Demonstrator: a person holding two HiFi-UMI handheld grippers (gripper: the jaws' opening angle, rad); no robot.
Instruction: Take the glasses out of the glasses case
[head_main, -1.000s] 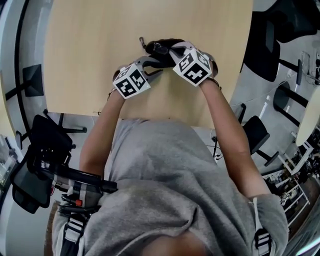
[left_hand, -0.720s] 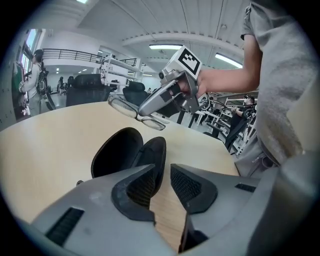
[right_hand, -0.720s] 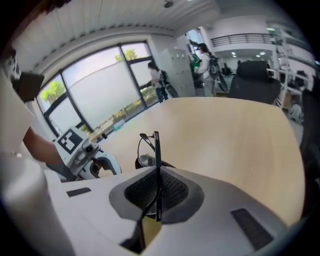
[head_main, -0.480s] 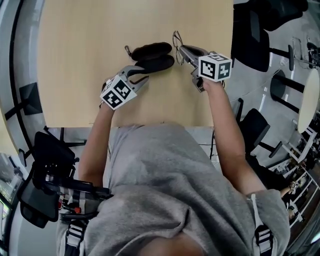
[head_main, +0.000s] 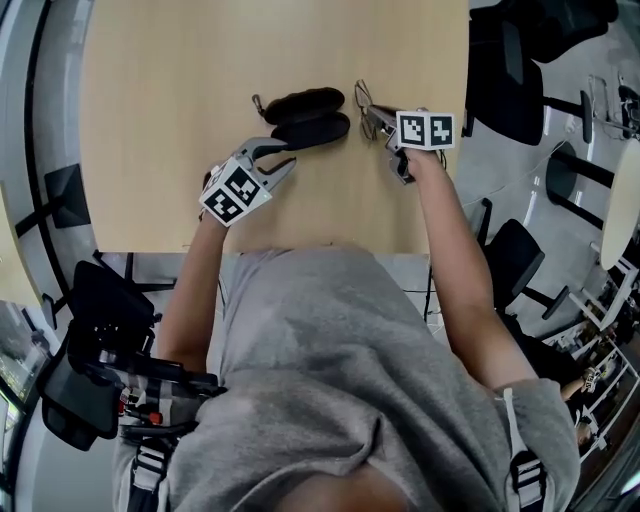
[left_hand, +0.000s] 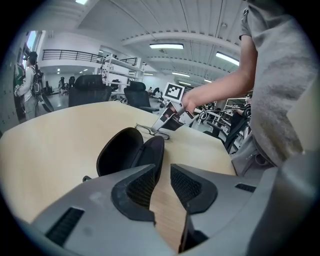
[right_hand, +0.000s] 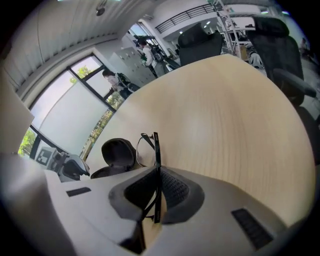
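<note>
The big light wooden table has everything on it. The left gripper sits low over the table. Its jaws are apart with nothing between them, just beside the black oval glasses case. The right gripper is pinched tight on one arm of the thin dark-framed glasses. The case lies open. The glasses are out of it, just to its right.

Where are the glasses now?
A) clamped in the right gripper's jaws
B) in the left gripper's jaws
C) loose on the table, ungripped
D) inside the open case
A: the right gripper has its jaws shut on the glasses, outside the open case.
</note>
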